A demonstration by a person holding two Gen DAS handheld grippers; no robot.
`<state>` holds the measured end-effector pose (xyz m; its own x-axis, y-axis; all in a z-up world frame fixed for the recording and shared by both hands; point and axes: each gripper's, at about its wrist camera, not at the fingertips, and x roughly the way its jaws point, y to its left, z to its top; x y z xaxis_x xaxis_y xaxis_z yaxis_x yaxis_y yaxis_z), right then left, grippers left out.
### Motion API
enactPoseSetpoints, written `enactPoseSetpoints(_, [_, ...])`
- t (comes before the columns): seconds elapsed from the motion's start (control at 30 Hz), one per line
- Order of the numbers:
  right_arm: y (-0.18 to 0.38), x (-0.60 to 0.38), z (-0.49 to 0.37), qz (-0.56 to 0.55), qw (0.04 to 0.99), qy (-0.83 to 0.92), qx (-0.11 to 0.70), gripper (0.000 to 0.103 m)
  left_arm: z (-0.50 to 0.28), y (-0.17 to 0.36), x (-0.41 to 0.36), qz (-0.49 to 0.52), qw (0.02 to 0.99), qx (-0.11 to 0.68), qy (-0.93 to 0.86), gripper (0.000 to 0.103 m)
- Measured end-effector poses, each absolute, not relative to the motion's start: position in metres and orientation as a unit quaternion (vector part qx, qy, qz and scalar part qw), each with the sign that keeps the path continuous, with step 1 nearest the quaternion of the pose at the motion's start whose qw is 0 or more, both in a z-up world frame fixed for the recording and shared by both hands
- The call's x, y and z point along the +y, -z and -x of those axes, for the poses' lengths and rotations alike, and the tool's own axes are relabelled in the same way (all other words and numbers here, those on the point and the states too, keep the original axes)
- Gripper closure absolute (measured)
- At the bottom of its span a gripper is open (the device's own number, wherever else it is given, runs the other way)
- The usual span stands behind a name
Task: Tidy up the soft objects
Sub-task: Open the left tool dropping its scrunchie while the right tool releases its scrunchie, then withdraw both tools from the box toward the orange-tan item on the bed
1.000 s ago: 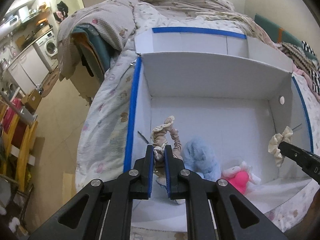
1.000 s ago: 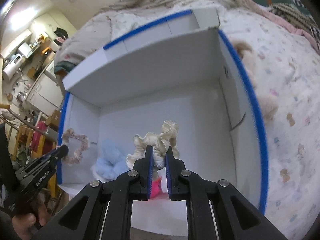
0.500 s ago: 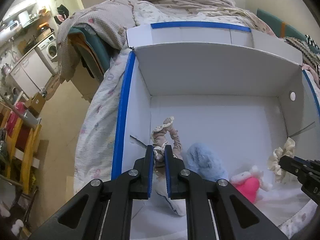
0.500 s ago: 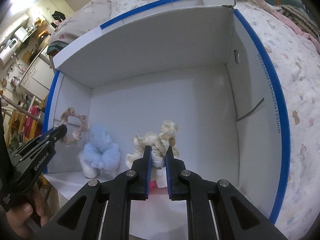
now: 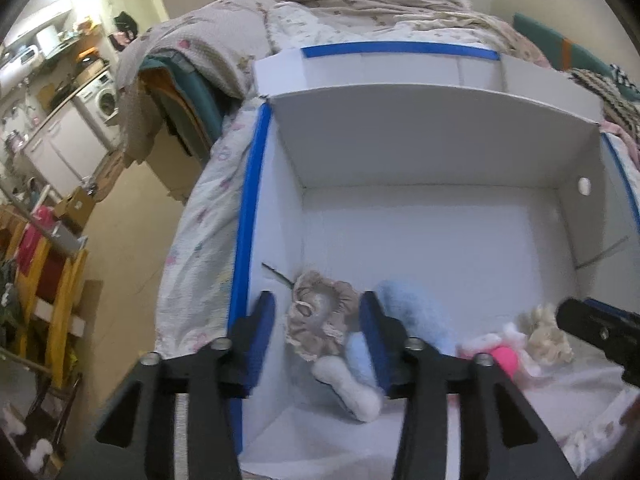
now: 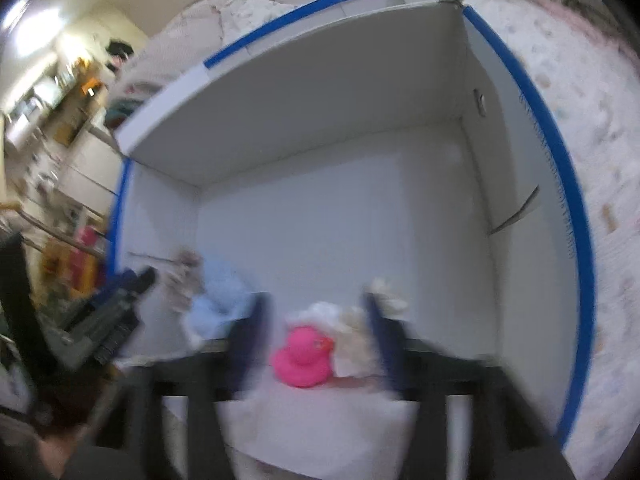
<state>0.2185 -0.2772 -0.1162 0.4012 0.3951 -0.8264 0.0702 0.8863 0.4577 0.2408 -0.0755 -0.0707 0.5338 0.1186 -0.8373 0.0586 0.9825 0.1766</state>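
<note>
Since the earlier frames both tools have just been opening and we've let go of both scrunchies. Left tool [image 5: 318,320] now stands wide; the beige scrunchie [image 5: 320,322] lies between its pads on the box floor, lower left of the frame, not pinched, slumped against the light blue plush [image 5: 416,320]. A white plush piece [image 5: 352,390] sits just below it. Right tool [image 6: 316,320] also wide, heavily blurred; the cream scrunchie [image 6: 386,300] sits just by its right pad in the lower middle of the frame, resting beside the pink duck [image 6: 304,356] and a white fluffy item [image 6: 324,312]. We can't tell whether the pad touches the scrunchie. In the left wrist view the same cream scrunchie shows at lower right, next to the black tip of the other tool. All soft items are bunched along the near edge of the white box with blue taped rim [image 5: 400,50], which sits on the bed with floral quilt [image 5: 192,260]
</note>
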Motion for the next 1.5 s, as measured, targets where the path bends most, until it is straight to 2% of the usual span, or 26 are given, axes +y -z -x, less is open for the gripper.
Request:
enactPoseSetpoints(0.07, [0.113,-0.279,-0.217,-0.222,0.812,-0.1,0.53,0.026,-0.236,0.065,-0.078,-0.1,0.876,0.471,-0.019,0.046])
enactPoseSetpoints(0.13, [0.112,-0.277,-0.217,-0.221,0.813,-0.104,0.529,0.026,-0.231,0.059,-0.079,-0.102,0.88,0.463,-0.016,0.041])
enactPoseSetpoints(0.2, [0.11,-0.277,-0.216,-0.226,0.813,-0.108,0.525,0.024,-0.229,0.055,-0.079,-0.106,0.883,0.457,-0.016,0.039])
enactPoseSetpoints(0.27, [0.106,-0.276,-0.214,-0.227,0.818,-0.112,0.517,0.011,-0.226,0.05,-0.079,-0.108,0.885,0.453,-0.017,0.039])
enactPoseSetpoints(0.33, [0.101,-0.276,-0.214,-0.228,0.825,-0.116,0.503,0.003,-0.223,0.044,-0.076,-0.109,0.886,0.451,-0.019,0.039])
enactPoseSetpoints(0.43, [0.096,-0.274,-0.212,-0.235,0.833,-0.12,0.487,0.0,-0.214,0.035,-0.072,-0.109,0.887,0.447,-0.026,0.039])
enactPoseSetpoints(1.2, [0.078,-0.279,-0.162,-0.231,0.854,-0.095,0.456,0.0,-0.147,0.029,-0.023,-0.071,0.889,0.449,-0.052,0.038])
enactPoseSetpoints(1.5, [0.066,-0.282,-0.129,-0.189,0.876,-0.093,0.435,0.0,-0.138,0.039,-0.021,-0.045,0.885,0.464,-0.017,0.038])
